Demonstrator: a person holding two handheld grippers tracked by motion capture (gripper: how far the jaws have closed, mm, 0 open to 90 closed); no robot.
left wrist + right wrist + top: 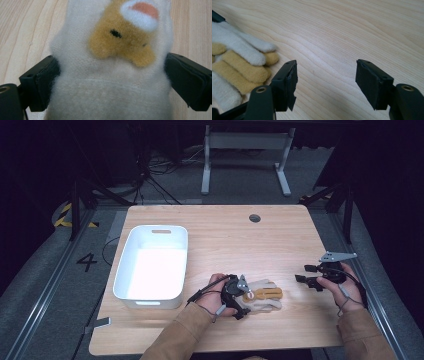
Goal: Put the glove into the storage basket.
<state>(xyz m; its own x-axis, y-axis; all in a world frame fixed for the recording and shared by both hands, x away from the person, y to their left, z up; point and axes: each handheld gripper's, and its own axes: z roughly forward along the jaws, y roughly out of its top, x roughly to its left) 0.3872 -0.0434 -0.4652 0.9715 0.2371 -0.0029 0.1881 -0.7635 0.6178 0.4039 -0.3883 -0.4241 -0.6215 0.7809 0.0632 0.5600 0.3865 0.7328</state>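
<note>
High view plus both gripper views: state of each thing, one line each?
Gloves: fuzzy cream and tan, lying flat on the table, cuff end between the left gripper's jaws.
Left gripper: jaws on both sides of the cuff, touching it; closed on it.
Right gripper: open, nothing between the jaws, just above bare wood to the right of the gloves.
Bin: white, upright, empty, left of the gloves.
Table: wooden, round hole near the far edge.

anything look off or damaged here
One oddity: the inner pad on one jaw of the right gripper looks torn and ragged at its lower edge. The fluffy cream and tan gloves lie flat, undamaged.
</note>
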